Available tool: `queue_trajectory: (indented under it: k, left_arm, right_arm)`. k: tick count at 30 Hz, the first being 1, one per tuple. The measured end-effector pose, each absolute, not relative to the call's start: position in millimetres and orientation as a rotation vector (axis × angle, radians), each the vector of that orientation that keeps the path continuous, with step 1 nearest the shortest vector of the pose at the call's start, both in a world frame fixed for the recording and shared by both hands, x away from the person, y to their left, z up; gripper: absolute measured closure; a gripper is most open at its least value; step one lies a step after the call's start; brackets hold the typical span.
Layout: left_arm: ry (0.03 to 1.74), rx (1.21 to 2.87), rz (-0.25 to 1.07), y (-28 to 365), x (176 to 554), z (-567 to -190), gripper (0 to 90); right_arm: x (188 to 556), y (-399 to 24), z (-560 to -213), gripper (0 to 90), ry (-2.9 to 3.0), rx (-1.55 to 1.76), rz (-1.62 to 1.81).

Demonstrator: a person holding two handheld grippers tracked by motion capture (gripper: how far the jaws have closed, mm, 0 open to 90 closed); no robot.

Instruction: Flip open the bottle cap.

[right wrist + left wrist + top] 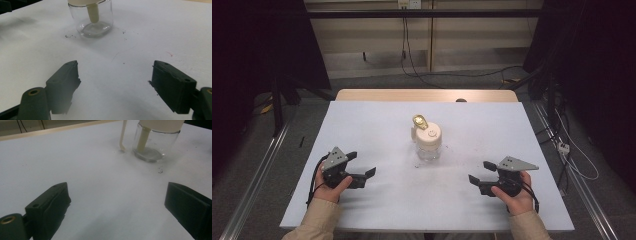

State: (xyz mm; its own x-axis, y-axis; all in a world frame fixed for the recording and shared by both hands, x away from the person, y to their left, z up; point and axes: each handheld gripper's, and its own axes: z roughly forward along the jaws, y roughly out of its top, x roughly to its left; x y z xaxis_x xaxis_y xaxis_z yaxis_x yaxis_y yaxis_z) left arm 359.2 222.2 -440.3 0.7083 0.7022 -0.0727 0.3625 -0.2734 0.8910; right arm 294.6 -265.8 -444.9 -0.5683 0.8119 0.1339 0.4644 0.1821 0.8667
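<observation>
Standing mid-tabletop (377,200), white and speckled with dark crumbs, the glass jar (428,148) lies between the left tongs (360,166) and right tongs (478,172), both apart and empty; dark room, cables trailing behind

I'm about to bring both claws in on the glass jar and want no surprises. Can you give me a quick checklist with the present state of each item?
1. Left claw open and empty: ok.
2. Right claw open and empty: ok.
3. Glass jar upright on the white table: ok.
4. Cream lid seated on the jar: ok; how tightly, cannot tell.
5. Path between each claw and the jar free of objects: ok.
6. Jar contents: cannot tell, looks nearly empty.
</observation>
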Motion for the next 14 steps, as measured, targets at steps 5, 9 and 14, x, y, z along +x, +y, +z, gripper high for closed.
queue_trajectory:
  k: [5,9,14]
  left_arm:
    - [0.826,1.891,0.412,226.0,357.5,-441.1,5.5]
    - [0.830,1.890,0.413,227.9,356.6,-441.8,5.5]
    - [0.820,1.890,0.407,227.5,356.8,-441.8,5.4]
  right_arm:
    - [294.6,-266.9,-445.6,21.0,2.108,1.202,1.338]
    - [294.0,-266.7,-445.9,20.9,2.116,1.186,1.327]
    - [293.7,-267.3,-446.2,21.0,2.111,1.188,1.329]
